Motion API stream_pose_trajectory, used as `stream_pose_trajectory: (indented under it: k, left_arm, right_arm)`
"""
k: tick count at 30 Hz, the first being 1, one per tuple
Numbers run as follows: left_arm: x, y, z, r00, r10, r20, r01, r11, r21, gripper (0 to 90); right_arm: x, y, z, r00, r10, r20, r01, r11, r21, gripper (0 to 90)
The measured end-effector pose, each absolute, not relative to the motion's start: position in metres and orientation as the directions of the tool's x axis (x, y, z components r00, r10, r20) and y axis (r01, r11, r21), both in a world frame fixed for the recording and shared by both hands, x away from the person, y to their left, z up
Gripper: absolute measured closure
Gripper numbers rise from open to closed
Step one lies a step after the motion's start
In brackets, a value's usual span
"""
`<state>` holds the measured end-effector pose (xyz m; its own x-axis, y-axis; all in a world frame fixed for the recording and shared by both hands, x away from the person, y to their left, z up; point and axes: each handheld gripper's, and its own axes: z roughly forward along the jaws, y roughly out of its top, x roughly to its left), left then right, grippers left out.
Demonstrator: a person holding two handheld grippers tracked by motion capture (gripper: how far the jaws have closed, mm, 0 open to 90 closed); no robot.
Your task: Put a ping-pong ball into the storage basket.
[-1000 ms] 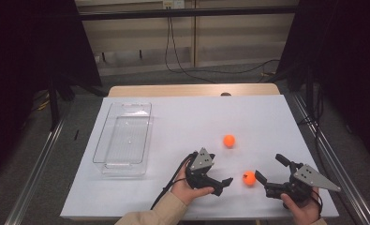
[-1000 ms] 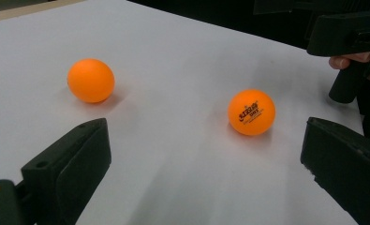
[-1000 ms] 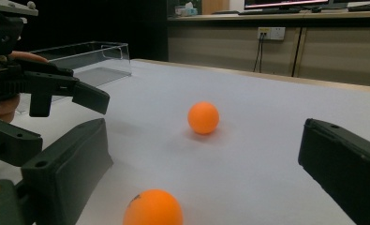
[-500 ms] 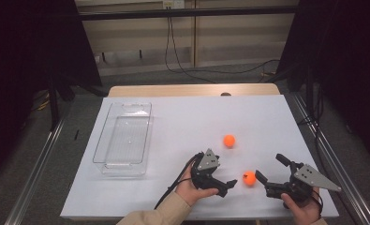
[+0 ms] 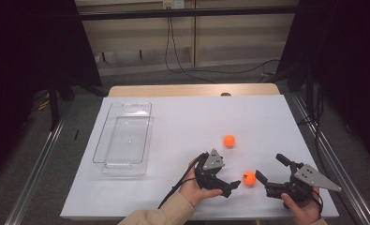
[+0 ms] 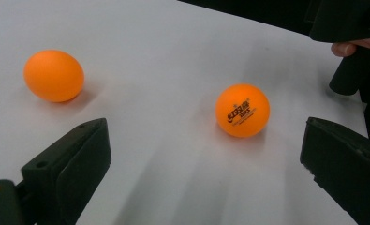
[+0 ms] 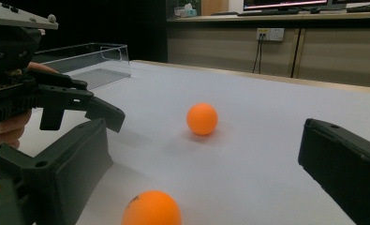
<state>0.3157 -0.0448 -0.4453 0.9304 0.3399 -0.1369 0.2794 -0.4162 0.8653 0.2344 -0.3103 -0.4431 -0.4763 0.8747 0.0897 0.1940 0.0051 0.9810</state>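
- The left hand-held gripper [image 5: 233, 186] sits low over the desk [image 5: 182, 126], held in a hand whose tan sleeve [image 5: 161, 213] comes up from the near edge; its jaws point right, toward the near ball [image 5: 249, 177].
- Its jaws stand wide apart and hold nothing; in the left gripper view the near ball [image 6: 242, 110] lies on the desk between them, a little ahead of the tips and touching neither.
- The right hand-held gripper [image 5: 272, 174] is just right of the near ball, jaws also wide and empty, pointing left toward it.
- The far ball [image 5: 229, 140] rests behind the near ball and apart from it.
- The left gripper view alone shows dark print on the near ball.
- The right gripper view gives a low side look: the near ball [image 7: 151, 208] at its bottom edge and the tray's [image 7: 86, 63] clear walls.
- The high view places the tray [image 5: 123, 138] well left of the near ball.
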Motion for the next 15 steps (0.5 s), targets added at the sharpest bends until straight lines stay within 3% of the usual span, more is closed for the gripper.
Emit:
stream_pose_trajectory:
  k: [15]
  left_arm:
    - [0.314,-0.059,-0.447,0.933,0.324,-0.159,0.293,-0.423,0.857,2.7]
  right_arm:
    - [0.234,-0.311,-0.443,-0.479,0.874,0.085,0.191,0.009,0.981,1.5]
